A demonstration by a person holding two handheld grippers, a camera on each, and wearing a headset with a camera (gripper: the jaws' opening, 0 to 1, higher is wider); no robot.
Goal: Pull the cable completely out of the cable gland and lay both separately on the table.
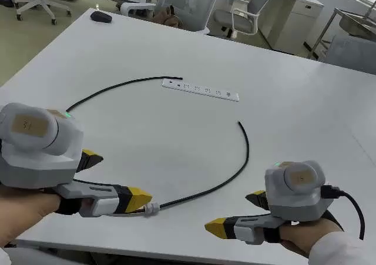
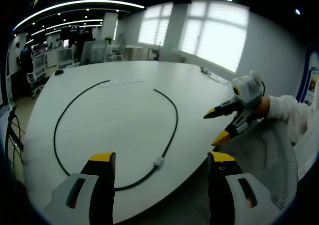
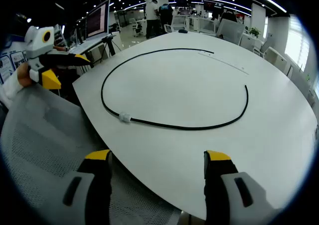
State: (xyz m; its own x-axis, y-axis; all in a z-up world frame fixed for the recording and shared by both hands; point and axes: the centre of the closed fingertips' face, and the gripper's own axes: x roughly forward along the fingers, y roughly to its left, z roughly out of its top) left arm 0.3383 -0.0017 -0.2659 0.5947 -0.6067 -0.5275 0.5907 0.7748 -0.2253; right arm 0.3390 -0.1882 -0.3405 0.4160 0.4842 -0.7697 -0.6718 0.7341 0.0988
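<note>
A person at a white worktop (image 1: 294, 118) holds a hand-held gripper in each hand, both with yellow-tipped jaws spread apart and gripping nothing. The left hand-held gripper (image 1: 120, 177) sits at the 8 o'clock edge of the head view and the right hand-held gripper (image 1: 237, 210) at 5 o'clock, both near the worktop's near edge. The black cable (image 1: 244, 159) lies on the worktop in a wide open loop. One end rests at about 12 o'clock, just beside a flat white power strip (image 1: 200, 90), and the other ends at about 2 o'clock, well apart from the first. The small white cable gland (image 1: 151, 208) sits on the cable at the loop's 7 o'clock point, close to the near edge, with black cable leaving it on both sides. The gland lies just beside the tip of the left hand-held gripper's lower jaw. Whether they touch cannot be told from the head view, but the left gripper view shows the gland lying ahead of the parted jaws. A dark computer mouse (image 1: 101, 16) rests at the worktop's far 11 o'clock corner, and office chairs (image 1: 247, 9) stand beyond.
</note>
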